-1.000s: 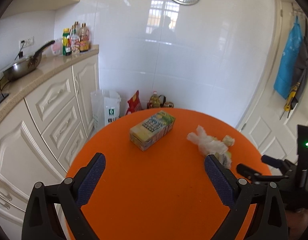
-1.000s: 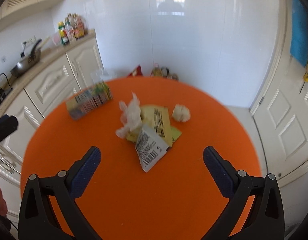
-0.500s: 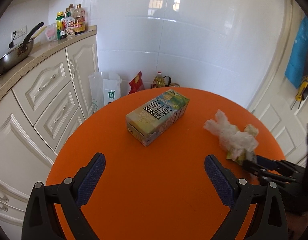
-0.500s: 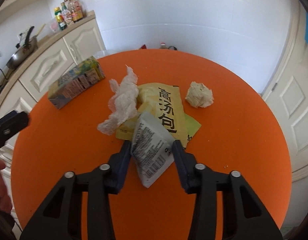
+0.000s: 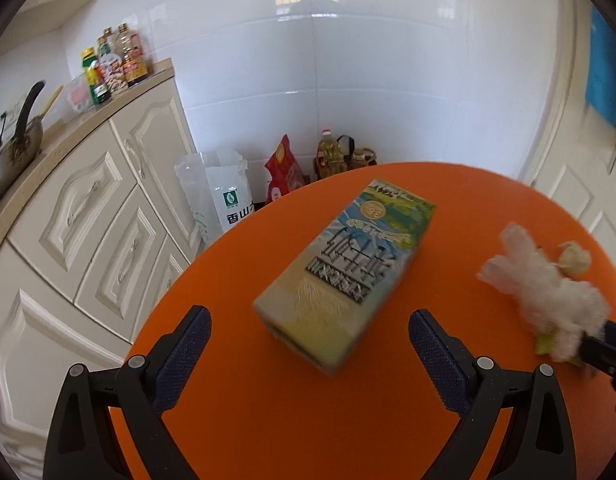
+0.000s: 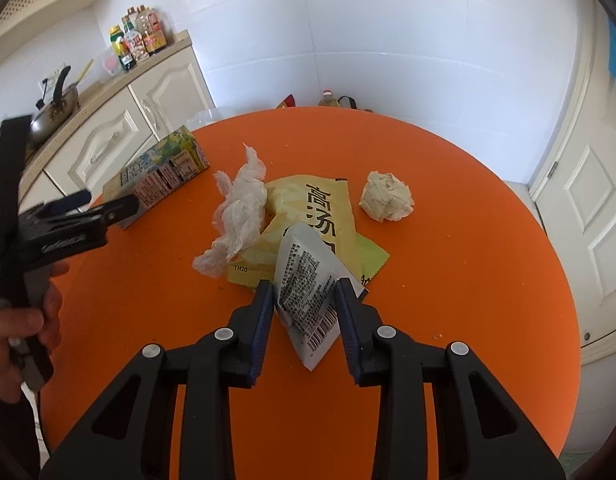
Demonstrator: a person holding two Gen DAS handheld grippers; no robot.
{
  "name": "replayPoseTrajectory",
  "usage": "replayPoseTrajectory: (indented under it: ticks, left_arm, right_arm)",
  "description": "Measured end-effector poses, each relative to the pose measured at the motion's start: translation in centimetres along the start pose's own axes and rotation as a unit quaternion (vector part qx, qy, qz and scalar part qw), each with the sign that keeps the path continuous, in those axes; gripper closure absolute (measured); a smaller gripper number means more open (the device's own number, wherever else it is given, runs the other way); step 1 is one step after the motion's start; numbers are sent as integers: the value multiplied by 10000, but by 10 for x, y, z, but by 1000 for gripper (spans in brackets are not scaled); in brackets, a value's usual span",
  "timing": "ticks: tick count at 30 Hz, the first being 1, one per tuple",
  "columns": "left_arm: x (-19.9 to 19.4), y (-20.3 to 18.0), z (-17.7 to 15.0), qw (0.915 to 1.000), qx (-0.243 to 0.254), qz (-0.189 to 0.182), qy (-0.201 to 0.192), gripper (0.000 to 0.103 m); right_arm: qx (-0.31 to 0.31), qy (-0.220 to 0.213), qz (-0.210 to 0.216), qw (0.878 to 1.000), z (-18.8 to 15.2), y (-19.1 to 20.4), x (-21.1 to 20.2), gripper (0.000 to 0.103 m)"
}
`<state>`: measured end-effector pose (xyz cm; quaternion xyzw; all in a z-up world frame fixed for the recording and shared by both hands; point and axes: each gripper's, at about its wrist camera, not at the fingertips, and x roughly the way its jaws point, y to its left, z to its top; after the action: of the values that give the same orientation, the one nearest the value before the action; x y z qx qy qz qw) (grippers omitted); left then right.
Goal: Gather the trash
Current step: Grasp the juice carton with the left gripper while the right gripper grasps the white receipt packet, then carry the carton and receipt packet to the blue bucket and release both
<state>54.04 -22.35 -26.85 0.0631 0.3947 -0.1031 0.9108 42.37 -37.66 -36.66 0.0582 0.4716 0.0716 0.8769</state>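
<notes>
Closing my right gripper (image 6: 304,310) on the white packet (image 6: 308,292); pad contact seems made. Left gripper (image 5: 308,332) open; carton (image 5: 344,276) blurred.

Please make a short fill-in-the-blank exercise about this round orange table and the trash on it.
1. The right gripper is closing around the white printed ____.
2. The open left gripper faces the rectangular drink ____.
3. The crumpled beige paper ball lies on the round ____ table.

Missing words: packet; carton; orange
</notes>
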Motion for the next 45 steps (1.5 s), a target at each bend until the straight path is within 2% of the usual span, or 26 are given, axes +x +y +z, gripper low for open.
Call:
replayPoseTrajectory:
  ticks: [3,5,6,7,9,10,16,20,28,30,35,41,45]
  left_arm:
    - [25,-11,11,9998,194,-71,53,7]
    - [41,-13,20,9991,215,-358,79,19]
    - [46,-12,22,9987,117,-475,148,34]
    - [53,-9,28,9983,-25,-542,193,41]
    - [56,-6,31,9981,-213,-510,265,52]
    - [57,-5,31,9976,-274,-578,258,54]
    - [61,1,27,9966,-496,-643,146,57]
    - [50,11,17,9957,-698,-610,88,58]
    - [23,12,-16,9943,-791,-672,-227,58]
    - [17,15,-16,9937,-788,-720,-332,58]
    - [-5,3,-14,9933,-673,-732,-595,58]
    - [-31,-17,-6,9889,-356,-1049,-992,58]
    - [-44,-32,-12,9843,-138,-1287,-1197,58]
  right_arm:
    - [-22,27,-43,10000,0,1,6,71]
    - [-59,5,-81,9999,1,3,7,71]
    - [-55,2,-77,10000,1,3,7,72]
    - [-14,-6,-30,10000,0,1,6,74]
    - [51,-31,18,10000,-1,-1,3,77]
    - [88,-46,32,9999,-2,-3,0,78]
    - [327,-143,176,9992,-12,-14,-19,80]
    - [399,-242,218,9987,-20,-15,-36,80]
    - [478,-504,286,9972,-38,-16,-76,80]
    - [475,-588,270,9968,-41,-16,-86,80]
    - [511,-868,263,9946,-51,-19,-117,80]
    - [588,-1250,190,9902,-61,-32,-161,80]
    - [673,-1528,42,9859,-70,-48,-196,80]
